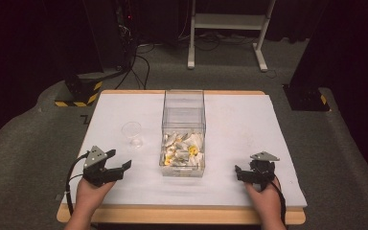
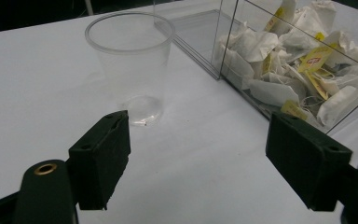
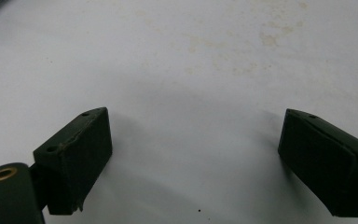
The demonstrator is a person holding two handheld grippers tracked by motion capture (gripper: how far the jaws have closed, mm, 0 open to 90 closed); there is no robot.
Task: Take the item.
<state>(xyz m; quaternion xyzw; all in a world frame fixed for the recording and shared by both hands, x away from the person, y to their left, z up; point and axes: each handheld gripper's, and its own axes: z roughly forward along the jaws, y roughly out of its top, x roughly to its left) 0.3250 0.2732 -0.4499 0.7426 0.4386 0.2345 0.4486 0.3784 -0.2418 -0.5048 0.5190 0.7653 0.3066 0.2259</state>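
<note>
While both lie spread wide, left tool, right tool, each empty.

Cup clear glossy plastic; box clear, smooth walls; tea bags crumpled paper; table matt white

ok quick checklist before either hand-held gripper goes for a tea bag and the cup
1. Left hand-held gripper open and empty: ok, jaws wide apart with nothing between them.
2. Right hand-held gripper open and empty: ok, jaws spread over bare table.
3. Clear plastic cup upright and empty: ok, it stands on its base with nothing inside.
4. Cup apart from the clear box: ok, a gap of table shows between them.
5. Tea bags within reach from above: cannot tell, they are piled at the near end of the box, but whether its top is open is unclear.
</note>
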